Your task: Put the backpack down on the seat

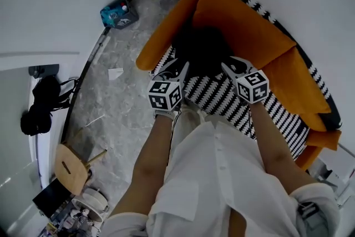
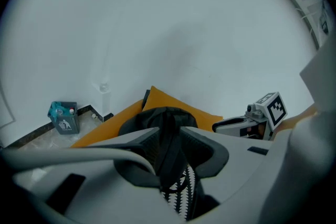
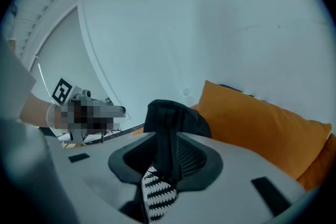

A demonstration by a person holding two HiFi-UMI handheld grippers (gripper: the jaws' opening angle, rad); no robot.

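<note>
Head view: the black backpack (image 1: pixel 202 50) sits on the zigzag-striped seat (image 1: pixel 222 102) at twelve o'clock from me, backed against the orange cushions (image 1: pixel 247 28). My left gripper (image 1: pixel 178 68) is at its seven o'clock edge and my right gripper (image 1: pixel 230 67) at its five o'clock edge.

Left gripper view: my jaws stand slightly apart. A black strap (image 2: pixel 169 152) runs through the gap toward the backpack at twelve o'clock.

Right gripper view: my jaws are spread here too, with a strap (image 3: pixel 167 152) lying between them, not pinched. The backpack is at twelve o'clock, a cushion at three o'clock.
</note>
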